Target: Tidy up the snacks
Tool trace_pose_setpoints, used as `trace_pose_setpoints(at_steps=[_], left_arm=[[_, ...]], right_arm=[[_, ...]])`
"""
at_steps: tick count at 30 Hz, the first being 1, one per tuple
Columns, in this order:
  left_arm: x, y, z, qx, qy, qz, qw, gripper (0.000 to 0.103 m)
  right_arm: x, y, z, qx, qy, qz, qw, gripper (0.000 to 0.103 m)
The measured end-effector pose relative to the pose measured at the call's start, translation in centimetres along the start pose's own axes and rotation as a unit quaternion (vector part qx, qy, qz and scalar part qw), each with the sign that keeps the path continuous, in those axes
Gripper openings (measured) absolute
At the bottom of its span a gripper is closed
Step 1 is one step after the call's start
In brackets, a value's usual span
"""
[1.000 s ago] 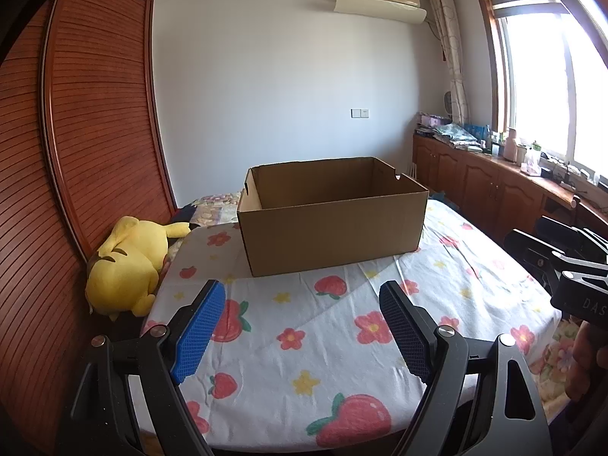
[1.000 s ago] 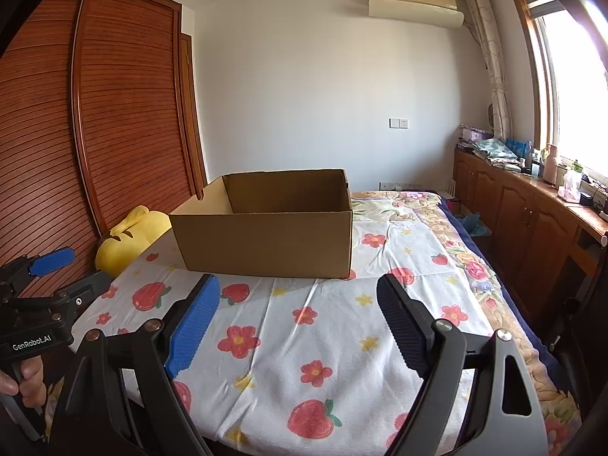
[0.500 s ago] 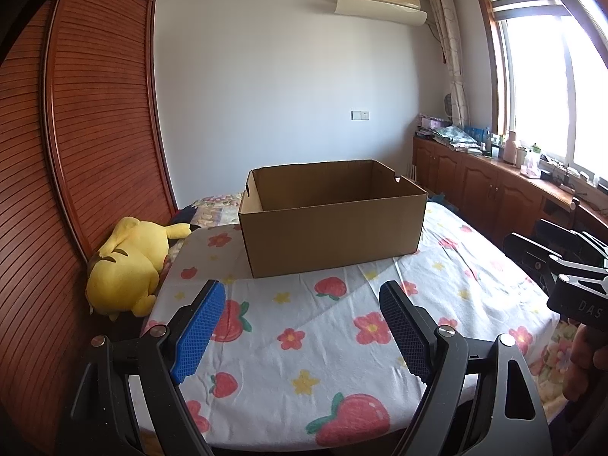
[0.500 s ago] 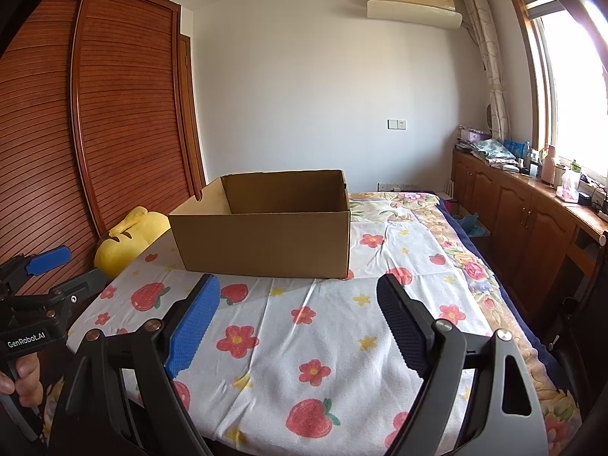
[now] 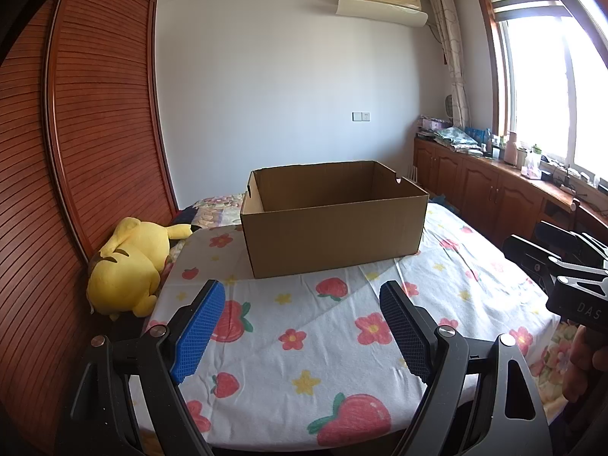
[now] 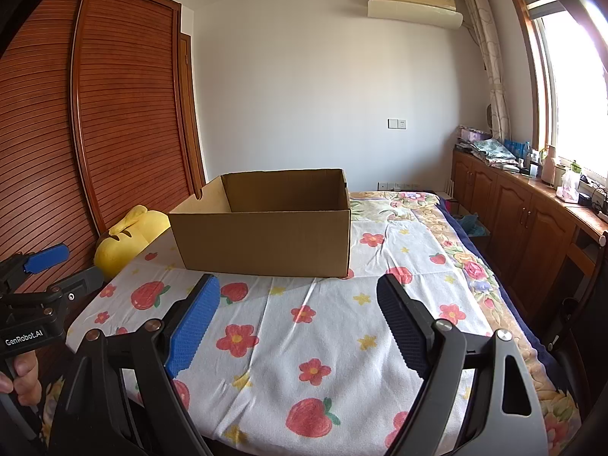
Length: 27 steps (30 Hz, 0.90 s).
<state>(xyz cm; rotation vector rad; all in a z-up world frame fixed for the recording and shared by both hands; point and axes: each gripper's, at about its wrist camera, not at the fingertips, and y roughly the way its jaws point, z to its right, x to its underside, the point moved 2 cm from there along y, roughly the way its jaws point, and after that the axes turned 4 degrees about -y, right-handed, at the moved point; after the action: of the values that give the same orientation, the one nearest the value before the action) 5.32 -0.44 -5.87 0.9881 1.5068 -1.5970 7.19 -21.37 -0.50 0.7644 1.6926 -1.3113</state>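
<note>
An open brown cardboard box (image 5: 334,235) stands on the bed's strawberry-and-flower sheet (image 5: 304,345); its visible inside walls are bare and its floor is hidden. It also shows in the right wrist view (image 6: 266,241). No snacks are in view. My left gripper (image 5: 302,304) is open and empty, held over the sheet's near edge short of the box. My right gripper (image 6: 298,296) is open and empty, also short of the box. Each gripper shows at the edge of the other's view: the right (image 5: 570,281), the left (image 6: 38,277).
A yellow plush toy (image 5: 129,266) lies at the bed's left edge against the wooden louvred wardrobe (image 5: 83,159). Wooden cabinets with clutter on top (image 6: 532,205) run along the right wall under the window. A floral quilt (image 6: 410,205) covers the far bed.
Both views have drifted very slightly; the box and grippers keep almost the same places. Both grippers stay open.
</note>
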Motion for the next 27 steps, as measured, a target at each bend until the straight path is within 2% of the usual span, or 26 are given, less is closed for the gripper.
trace_pose_setpoints(at_steps=[27], left_arm=[[0.03, 0.02, 0.00, 0.001, 0.004, 0.004, 1.0000, 0.086]], right_arm=[[-0.09, -0.05, 0.01, 0.001, 0.001, 0.001, 1.000, 0.085]])
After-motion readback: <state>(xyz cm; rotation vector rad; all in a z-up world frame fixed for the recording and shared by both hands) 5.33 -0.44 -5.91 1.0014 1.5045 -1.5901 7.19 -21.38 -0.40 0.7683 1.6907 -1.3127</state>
